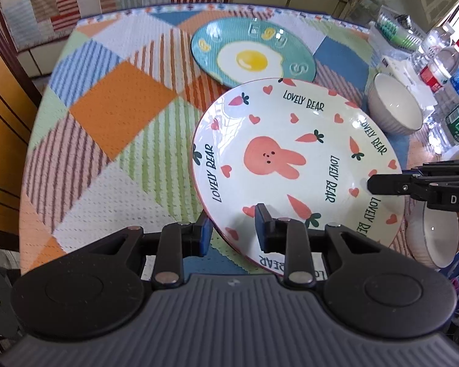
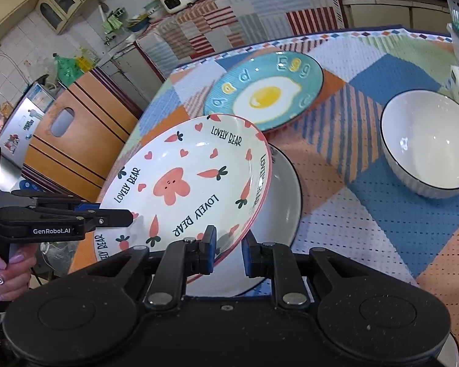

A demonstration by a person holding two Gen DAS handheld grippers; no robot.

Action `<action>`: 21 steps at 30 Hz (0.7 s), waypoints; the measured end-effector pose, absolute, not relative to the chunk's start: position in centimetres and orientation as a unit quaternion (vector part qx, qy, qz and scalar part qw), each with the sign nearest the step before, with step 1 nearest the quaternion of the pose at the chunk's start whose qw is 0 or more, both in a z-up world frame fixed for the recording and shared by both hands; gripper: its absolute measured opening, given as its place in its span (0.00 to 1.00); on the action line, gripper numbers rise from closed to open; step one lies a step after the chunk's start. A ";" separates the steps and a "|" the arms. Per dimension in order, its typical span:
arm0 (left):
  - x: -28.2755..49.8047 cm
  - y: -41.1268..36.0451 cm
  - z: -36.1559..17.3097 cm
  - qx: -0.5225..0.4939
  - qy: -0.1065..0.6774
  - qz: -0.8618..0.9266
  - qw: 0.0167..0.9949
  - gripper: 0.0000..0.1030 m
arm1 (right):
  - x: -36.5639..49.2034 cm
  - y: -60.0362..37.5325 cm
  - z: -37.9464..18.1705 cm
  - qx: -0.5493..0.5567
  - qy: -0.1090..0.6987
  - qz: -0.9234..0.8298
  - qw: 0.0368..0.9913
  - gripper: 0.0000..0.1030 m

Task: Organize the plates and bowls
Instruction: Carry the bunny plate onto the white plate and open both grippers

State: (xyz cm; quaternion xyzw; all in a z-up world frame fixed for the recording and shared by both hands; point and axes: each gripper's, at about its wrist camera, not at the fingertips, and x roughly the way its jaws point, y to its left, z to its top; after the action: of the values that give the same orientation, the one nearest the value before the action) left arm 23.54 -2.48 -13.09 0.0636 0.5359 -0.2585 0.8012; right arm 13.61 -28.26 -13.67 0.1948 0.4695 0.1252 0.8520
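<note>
white bunny plate [image 1: 290, 159], both tools [image 1: 234, 229] clamping rim

Left tool [image 1: 233, 232]: I have it pitched steeply down, one finger under and one over the near rim of the rabbit plate [image 1: 293, 159], pads clamped on it. In the right wrist view it enters from 9 o'clock, a hand [image 2: 7, 270] with long painted nails wrapped round its grip.

Right tool [image 2: 228, 252]: angled down, jaws pinched on the same plate's rim at 6 o'clock. In the left wrist view it reaches in from 3 o'clock.
</note>
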 end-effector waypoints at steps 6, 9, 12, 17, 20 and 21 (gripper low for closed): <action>23.6 -3.1 -14.3 0.077 0.550 -0.254 0.792 0.27 | 13.8 -28.3 -15.2 0.197 0.486 0.122 0.843 0.21; 23.4 -3.5 -14.4 0.086 0.548 -0.255 0.792 0.28 | 13.9 -28.3 -15.7 0.196 0.491 0.118 0.841 0.21; 23.7 -3.6 -14.8 0.076 0.561 -0.253 0.785 0.29 | 14.2 -28.3 -15.7 0.185 0.495 0.113 0.841 0.21; 24.2 -4.3 -15.5 0.080 0.571 -0.245 0.779 0.31 | 14.7 -28.0 -15.7 0.160 0.507 0.099 0.841 0.21; 23.9 -4.8 -15.8 0.094 0.571 -0.240 0.779 0.32 | 14.8 -27.7 -15.4 0.139 0.504 0.093 0.847 0.21; 23.7 -5.0 -15.9 0.106 0.570 -0.239 0.779 0.32 | 14.8 -27.5 -15.3 0.129 0.506 0.091 0.848 0.21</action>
State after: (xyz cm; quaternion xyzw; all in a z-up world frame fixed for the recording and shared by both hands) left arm 23.70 -5.03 -15.86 0.1064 0.5699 -0.2385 0.7791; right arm 14.82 -27.46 -15.28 0.1288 0.5061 0.0910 0.8480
